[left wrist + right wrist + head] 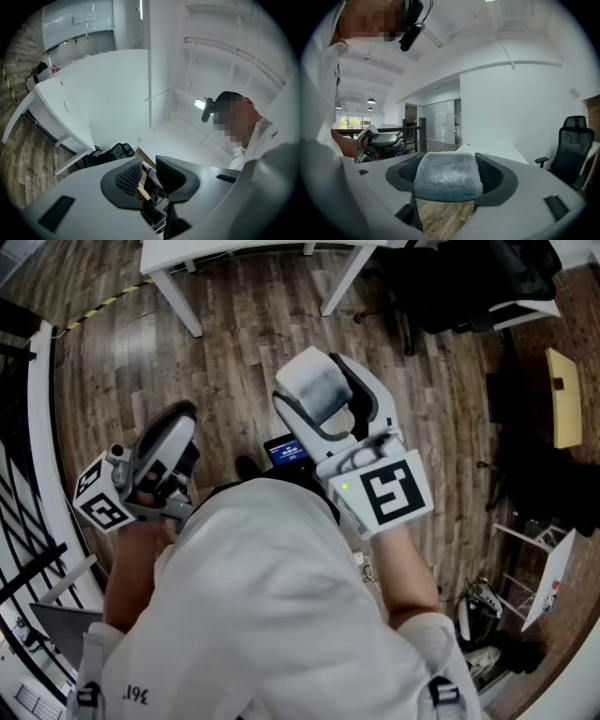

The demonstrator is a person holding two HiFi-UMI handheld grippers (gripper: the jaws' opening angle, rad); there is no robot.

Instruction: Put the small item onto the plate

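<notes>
Closest of all is the person's white shirt (272,615), which fills the bottom of the head view. Just past it, the right hand-held gripper (323,413) is squeezed shut on the small item (447,176), a fuzzy gray block held up in the air, well away from the white surface (216,251). The left hand-held gripper (149,172) has its jaws only a little way apart, and nothing is between them.

The small item looks soft and light, like a sponge or a folded cloth. It would squash if pressed hard, but I think it would not break or slip. The jaws have it by its two sides, near the middle, and that looks like a good place to hold it. A soft thing like this can be let go gently from low down.

No plate shows in any view, so I cannot tell where it is.

The white surface stands on thin white legs, and nothing can be seen on it. Under it and all around is a brown wood floor (253,343). A black chair (469,282) sits to the right of the surface. A black rail (23,521) runs far off to the left of it.
</notes>
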